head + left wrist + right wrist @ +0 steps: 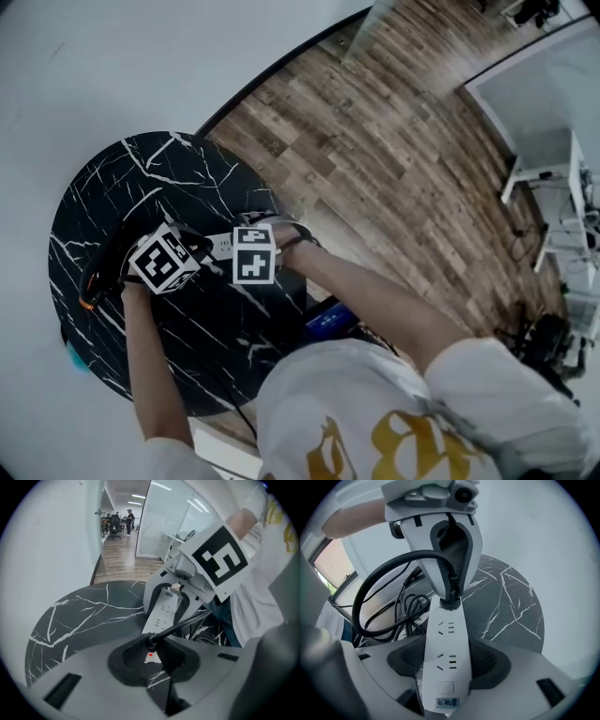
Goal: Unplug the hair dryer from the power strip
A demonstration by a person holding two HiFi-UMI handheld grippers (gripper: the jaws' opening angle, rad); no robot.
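While both grippers work over it, the round black marble table point(103, 187) with white veins carries everything. Wood plank floor point(394, 159) around it, white wall point(112, 66) behind, white desk point(544, 169) well off to the right. The left gripper view shows a glass partition point(159, 522) and people point(123, 520) far down the room.

Power strip point(446, 634): white, flat on the table, running between the two grippers. Right gripper point(447, 660) has its jaws narrow, pads pressed on the strip's two long sides at the switch end. Two free socket rows show in front of it.

Plug point(450, 603): black, sitting at the strip's far end, looks seated. Left gripper point(151, 651) comes down on it, jaws narrow and clamped on the plug.

Cable point(365, 602) leaves the plug in a big black loop beside the strip, with more cable coiled point(410, 606) behind it.

Hair dryer point(101, 267): dark body, orange mark, on the table just left of the left gripper, partly hidden by its marker cube point(167, 262).

Person's forearms and white shirt point(375, 412) block the table's near edge.
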